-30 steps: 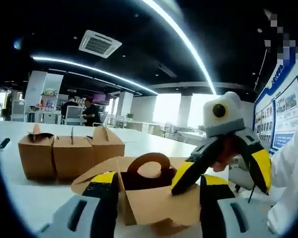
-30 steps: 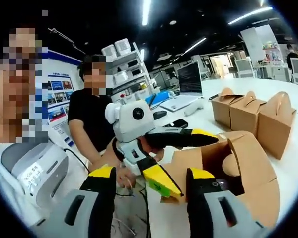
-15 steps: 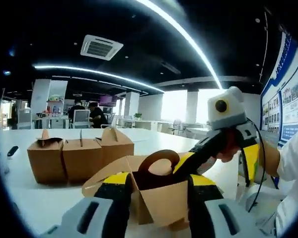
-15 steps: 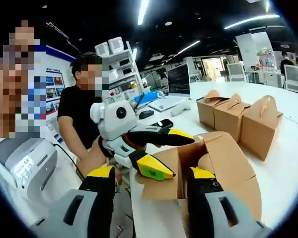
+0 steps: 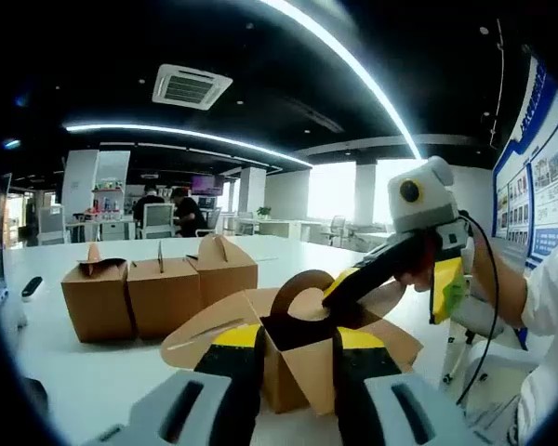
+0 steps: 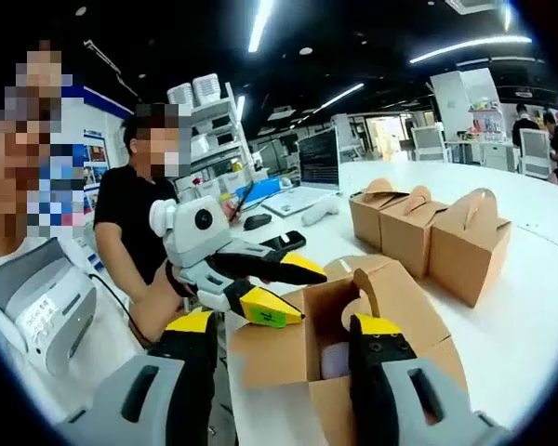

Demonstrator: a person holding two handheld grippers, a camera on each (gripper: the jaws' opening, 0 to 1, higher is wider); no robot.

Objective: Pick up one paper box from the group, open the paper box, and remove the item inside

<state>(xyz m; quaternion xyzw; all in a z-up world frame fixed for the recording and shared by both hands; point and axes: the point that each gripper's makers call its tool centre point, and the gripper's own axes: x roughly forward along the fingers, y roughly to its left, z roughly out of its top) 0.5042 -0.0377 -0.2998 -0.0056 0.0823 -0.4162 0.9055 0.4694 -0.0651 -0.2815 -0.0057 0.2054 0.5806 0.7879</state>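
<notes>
Gripping the open, unmarked paper box (image 5: 302, 367): left tool (image 5: 296, 346).

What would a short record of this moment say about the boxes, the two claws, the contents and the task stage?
open box: one paper box, flaps spread, on the white table
closed boxes: row of three beyond it
left claw: shut on the open box's near corner
right claw: open, one jaw at the box mouth
contents: pale item inside, kind unclear
stage: box opened, item not yet removed
</notes>
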